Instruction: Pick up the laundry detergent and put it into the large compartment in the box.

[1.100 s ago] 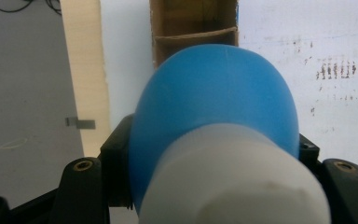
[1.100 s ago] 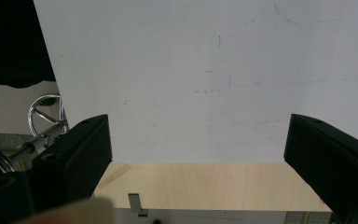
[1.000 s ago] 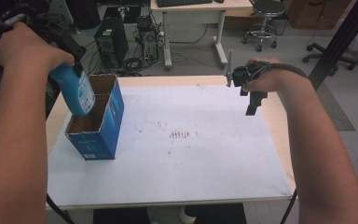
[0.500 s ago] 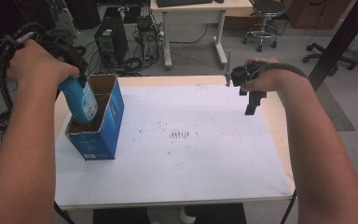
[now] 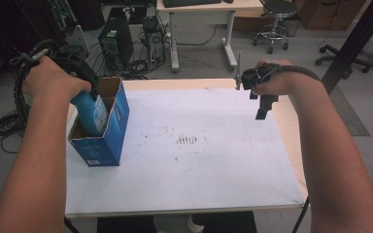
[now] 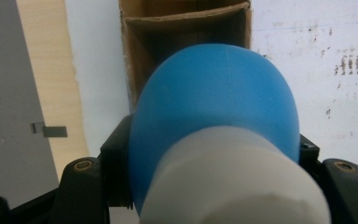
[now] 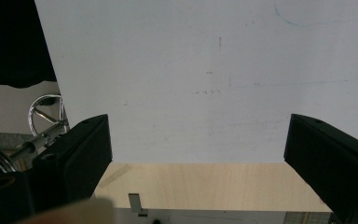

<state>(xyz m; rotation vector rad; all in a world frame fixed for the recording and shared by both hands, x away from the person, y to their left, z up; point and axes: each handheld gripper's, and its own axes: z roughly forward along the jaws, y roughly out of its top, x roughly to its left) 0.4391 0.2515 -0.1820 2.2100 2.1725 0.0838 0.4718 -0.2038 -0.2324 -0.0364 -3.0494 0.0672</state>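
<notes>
At the left edge of the worktop (image 5: 199, 189) stands the landmark: an open blue carton (image 5: 108, 132), brown inside, flaps up. Left claw (image 5: 93, 99) pinches a blue bottle (image 5: 91, 112) with a white label, lower part already sunk into the carton mouth, leaning slightly toward the carton's left wall. From the left gripper view the bottle (image 6: 214, 116) bulges between the black jaws, pads pressed on both flanks, with the carton (image 6: 186, 28) opening straight ahead.

Handling, as judged: smooth plastic, rounded, likely light and a bit squashy; slippery where the shoulder curves. Best hold looks to be across the straight body near the label, as now, not on the dome. The carton is thin card and could tip or slide if the bottle catches the rim.

Right of the carton, bare white sheet with a small cluster of dark marks (image 5: 188, 140). Well to the right, above the far right corner, the right claw (image 5: 263, 104) hangs idle, pointing down; its own view shows the jaws spread wide with nothing between.

Hard to make out: the carton floor and any contents, the bottle's base and label print, and whether the bottle touches the inner wall. The left hand (image 5: 53, 80) covers most of that gripper's body.
</notes>
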